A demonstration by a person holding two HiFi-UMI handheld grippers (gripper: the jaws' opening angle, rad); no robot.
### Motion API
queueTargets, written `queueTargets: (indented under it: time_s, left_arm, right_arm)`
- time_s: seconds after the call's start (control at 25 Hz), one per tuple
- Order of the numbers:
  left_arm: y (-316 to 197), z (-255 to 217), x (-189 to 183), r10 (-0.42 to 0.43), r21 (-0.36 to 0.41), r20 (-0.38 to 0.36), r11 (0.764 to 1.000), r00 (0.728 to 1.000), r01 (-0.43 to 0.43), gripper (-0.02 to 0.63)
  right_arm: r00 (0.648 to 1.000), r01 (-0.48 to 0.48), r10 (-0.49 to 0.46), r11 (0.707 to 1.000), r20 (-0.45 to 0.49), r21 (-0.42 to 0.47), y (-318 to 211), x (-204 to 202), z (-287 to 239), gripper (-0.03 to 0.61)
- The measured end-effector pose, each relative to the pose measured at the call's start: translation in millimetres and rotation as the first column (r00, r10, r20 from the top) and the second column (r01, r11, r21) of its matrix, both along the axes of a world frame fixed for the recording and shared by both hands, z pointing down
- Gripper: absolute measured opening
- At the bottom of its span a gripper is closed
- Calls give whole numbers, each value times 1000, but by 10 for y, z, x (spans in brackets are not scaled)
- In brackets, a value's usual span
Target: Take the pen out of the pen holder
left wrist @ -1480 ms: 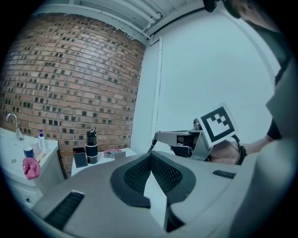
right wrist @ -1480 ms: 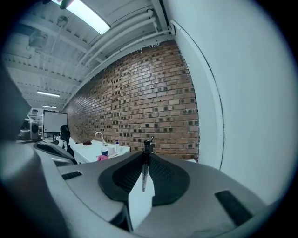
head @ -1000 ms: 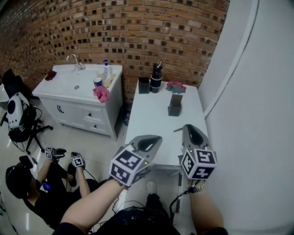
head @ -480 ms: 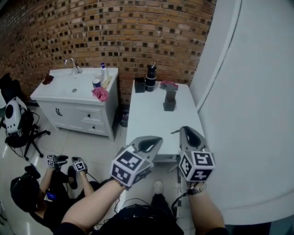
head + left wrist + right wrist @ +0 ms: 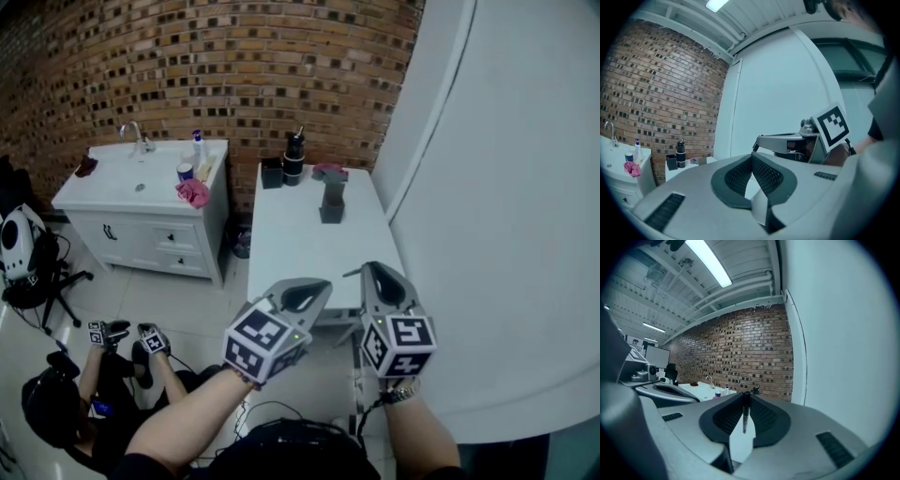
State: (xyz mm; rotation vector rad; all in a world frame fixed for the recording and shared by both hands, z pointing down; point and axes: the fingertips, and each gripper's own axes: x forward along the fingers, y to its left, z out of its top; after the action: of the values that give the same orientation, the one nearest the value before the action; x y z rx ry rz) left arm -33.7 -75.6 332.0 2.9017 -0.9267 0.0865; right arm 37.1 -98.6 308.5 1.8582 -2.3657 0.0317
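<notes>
The left gripper (image 5: 314,289) sits low near 6 o'clock in the head view. Its forearm rises from the bottom edge, its nose is tilted toward 1 o'clock, and its jaws are pressed together on nothing. Just to its right, the right gripper (image 5: 370,269) points toward 12 o'clock at the near edge of the white table (image 5: 300,244), jaws pinching the pen (image 5: 352,273). The pen is slim and dark and juts from the tips toward 9 o'clock. The grey pen holder (image 5: 331,204) stands well apart, toward 12 o'clock on the table.
</notes>
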Motion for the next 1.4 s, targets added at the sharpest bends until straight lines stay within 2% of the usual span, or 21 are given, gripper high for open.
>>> queueTargets:
  time_s: [0.4, 0.72, 0.96, 1.2, 1.4]
  left_arm:
    - [207, -67, 423, 17, -20, -22, 1000, 1000, -18, 3]
    - [492, -73, 735, -62, -27, 3, 998, 998, 62, 3]
    - [792, -126, 1076, -109, 7, 32, 994, 994, 108, 3]
    - [1084, -169, 1308, -155, 30, 45, 988, 987, 154, 3]
    - [1234, -143, 1339, -164, 40, 50, 986, 985, 162, 3]
  right_arm:
    - [999, 33, -33, 999, 5, -14, 304, 308, -62, 58]
    - [992, 109, -109, 994, 62, -7, 631, 576, -52, 58]
    - [982, 171, -171, 985, 85, 9, 946, 877, -38, 58]
    - [964, 249, -247, 969, 102, -3, 1308, 927, 110, 57]
    - [957, 274, -273, 962, 100, -1, 1471, 957, 195, 57]
